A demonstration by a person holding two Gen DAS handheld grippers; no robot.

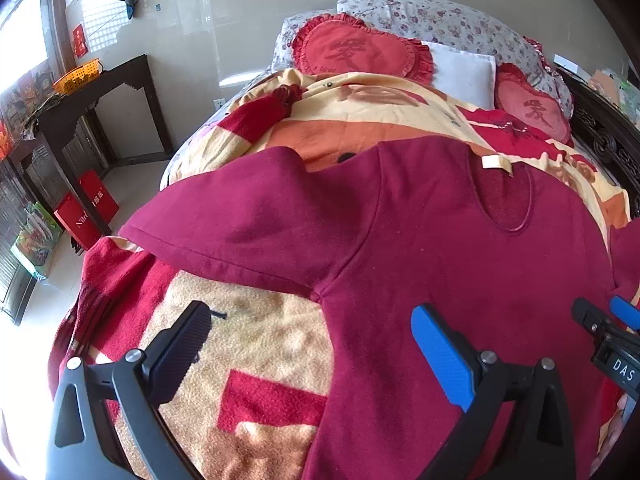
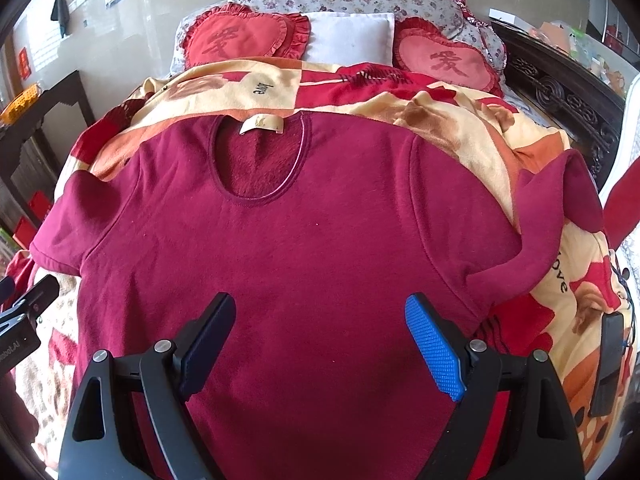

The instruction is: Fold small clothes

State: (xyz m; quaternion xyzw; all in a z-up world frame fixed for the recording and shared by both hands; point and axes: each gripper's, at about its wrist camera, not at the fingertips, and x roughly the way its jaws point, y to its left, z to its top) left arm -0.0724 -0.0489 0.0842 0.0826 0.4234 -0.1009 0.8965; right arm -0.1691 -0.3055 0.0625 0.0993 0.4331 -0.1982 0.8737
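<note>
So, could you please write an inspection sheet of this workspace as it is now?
Surface: bed with red, orange and cream fleece blanket.
Job's things: dark red short-sleeved shirt spread flat, neckline toward pillows, unfolded.
Clutter: two red heart cushions, white pillow, black flat object at blanket edge.
Grippers: left gripper open, empty; right gripper open over shirt.
Cables: nothing seen.
Surroundings: dark wooden table, orange basket, red boxes.

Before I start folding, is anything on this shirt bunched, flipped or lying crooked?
Mostly flat, front up, but the maroon shirt has one fault: its right sleeve is bent and stands up in a peak rather than lying flat on the blanket. The left sleeve spreads out fairly flat. Both grippers hover open.
</note>
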